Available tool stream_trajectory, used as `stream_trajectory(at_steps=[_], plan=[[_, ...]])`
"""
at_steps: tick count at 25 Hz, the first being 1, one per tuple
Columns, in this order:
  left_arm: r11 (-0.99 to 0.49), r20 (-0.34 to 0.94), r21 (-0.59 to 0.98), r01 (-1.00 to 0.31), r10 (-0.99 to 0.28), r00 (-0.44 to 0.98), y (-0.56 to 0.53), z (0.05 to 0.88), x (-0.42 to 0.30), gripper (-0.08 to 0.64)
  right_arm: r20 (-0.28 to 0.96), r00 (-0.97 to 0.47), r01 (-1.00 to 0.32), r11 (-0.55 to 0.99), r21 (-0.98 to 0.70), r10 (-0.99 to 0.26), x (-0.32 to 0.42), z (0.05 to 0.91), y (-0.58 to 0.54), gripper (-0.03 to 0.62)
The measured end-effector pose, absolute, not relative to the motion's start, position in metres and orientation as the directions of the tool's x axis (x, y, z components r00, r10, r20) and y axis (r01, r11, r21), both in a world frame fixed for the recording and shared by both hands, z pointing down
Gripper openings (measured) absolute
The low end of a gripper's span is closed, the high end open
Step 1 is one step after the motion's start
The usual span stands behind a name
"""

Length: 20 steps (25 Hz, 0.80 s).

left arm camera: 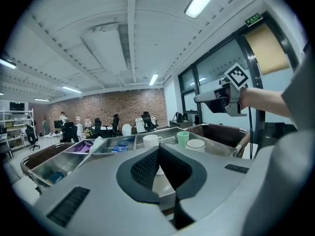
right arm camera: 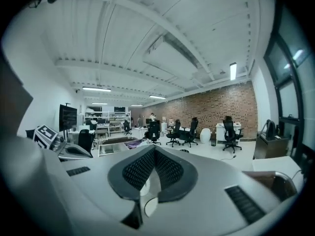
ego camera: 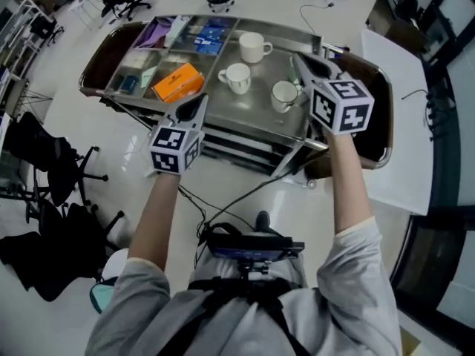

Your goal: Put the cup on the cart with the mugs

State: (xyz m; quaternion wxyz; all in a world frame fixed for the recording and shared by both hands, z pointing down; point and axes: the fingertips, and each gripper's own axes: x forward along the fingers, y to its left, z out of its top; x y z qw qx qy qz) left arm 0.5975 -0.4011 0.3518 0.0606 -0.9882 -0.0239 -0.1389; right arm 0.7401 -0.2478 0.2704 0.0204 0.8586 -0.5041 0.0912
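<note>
A steel cart tray [ego camera: 223, 106] carries a white mug [ego camera: 254, 47], a white cup [ego camera: 237, 77] and a pale cup [ego camera: 284, 95]. In the left gripper view a white mug [left arm camera: 151, 140], a green cup [left arm camera: 182, 138] and a white cup [left arm camera: 196, 145] stand together on the tray. My left gripper [ego camera: 200, 100] hovers at the cart's near edge, shut and empty [left arm camera: 158, 149]. My right gripper [ego camera: 300, 58] is held above the tray's right part, over the cups. It is shut [right arm camera: 155, 149] with nothing between its pads.
An orange box [ego camera: 178, 81] and blue and purple packets fill the tray's left compartments. A white table [ego camera: 397, 110] stands right of the cart. Office chairs [ego camera: 44, 169] are at the left and in the far room. A cable [ego camera: 223, 206] lies on the floor.
</note>
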Motion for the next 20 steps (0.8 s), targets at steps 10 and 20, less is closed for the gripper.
stream_trajectory(at_steps=[10,20], plan=[[-0.997,0.308,0.002,0.078,0.074,0.948,-0.419,0.408,0.505,0.003,0.227,0.583,-0.773,-0.619,-0.141,-0.780,0.638,0.352,-0.195,0.002],[-0.993,0.335,0.104,0.047,0.080,0.939,-0.439,0.444,0.425,0.003,0.291,0.619,-0.704,-0.680,-0.204,-0.729,0.545,0.409,-0.177,0.000]])
